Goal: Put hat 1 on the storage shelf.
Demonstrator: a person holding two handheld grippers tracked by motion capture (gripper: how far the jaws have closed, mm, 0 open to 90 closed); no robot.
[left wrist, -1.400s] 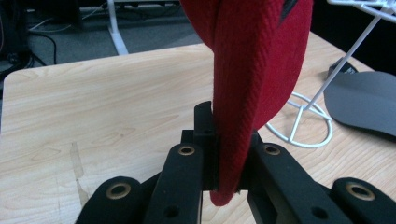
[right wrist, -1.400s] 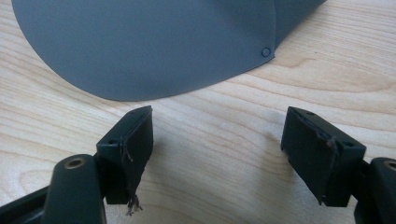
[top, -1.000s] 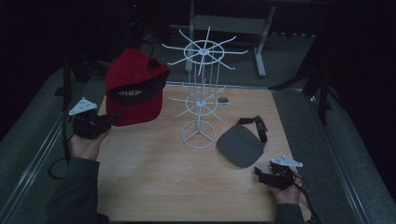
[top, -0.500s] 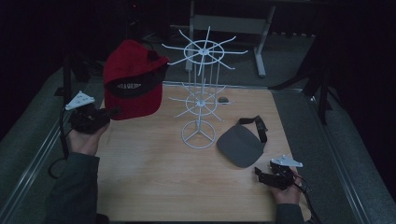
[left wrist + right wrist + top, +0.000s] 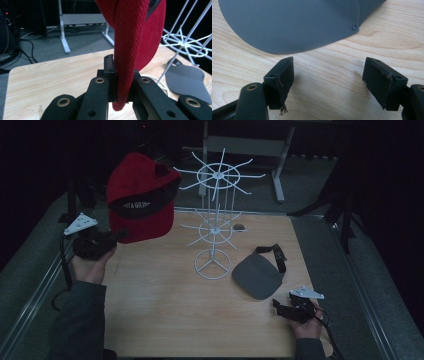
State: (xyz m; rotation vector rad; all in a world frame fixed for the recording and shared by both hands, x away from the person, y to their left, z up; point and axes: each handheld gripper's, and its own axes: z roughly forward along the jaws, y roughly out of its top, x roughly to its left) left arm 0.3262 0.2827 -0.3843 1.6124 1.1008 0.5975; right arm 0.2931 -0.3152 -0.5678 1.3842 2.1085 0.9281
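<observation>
A red cap (image 5: 140, 197) with a black band hangs in the air at the left, level with the top ring of the white wire rack (image 5: 215, 220). My left gripper (image 5: 117, 236) is shut on the cap's lower edge; in the left gripper view the red cloth (image 5: 130, 47) is pinched between the two black jaws. A grey visor (image 5: 257, 276) with a black strap lies flat on the table right of the rack's base. My right gripper (image 5: 281, 307) rests on the wood just in front of it, open and with nothing between its fingers (image 5: 283, 78); the visor's brim (image 5: 292, 22) lies just beyond them.
The wooden table (image 5: 165, 320) has raised metal edges at both sides. A small dark object (image 5: 239, 226) lies behind the rack. A grey desk frame (image 5: 245, 145) stands beyond the table's far edge.
My left gripper has lifted the red cap higher. The right gripper and the grey visor have kept still.
</observation>
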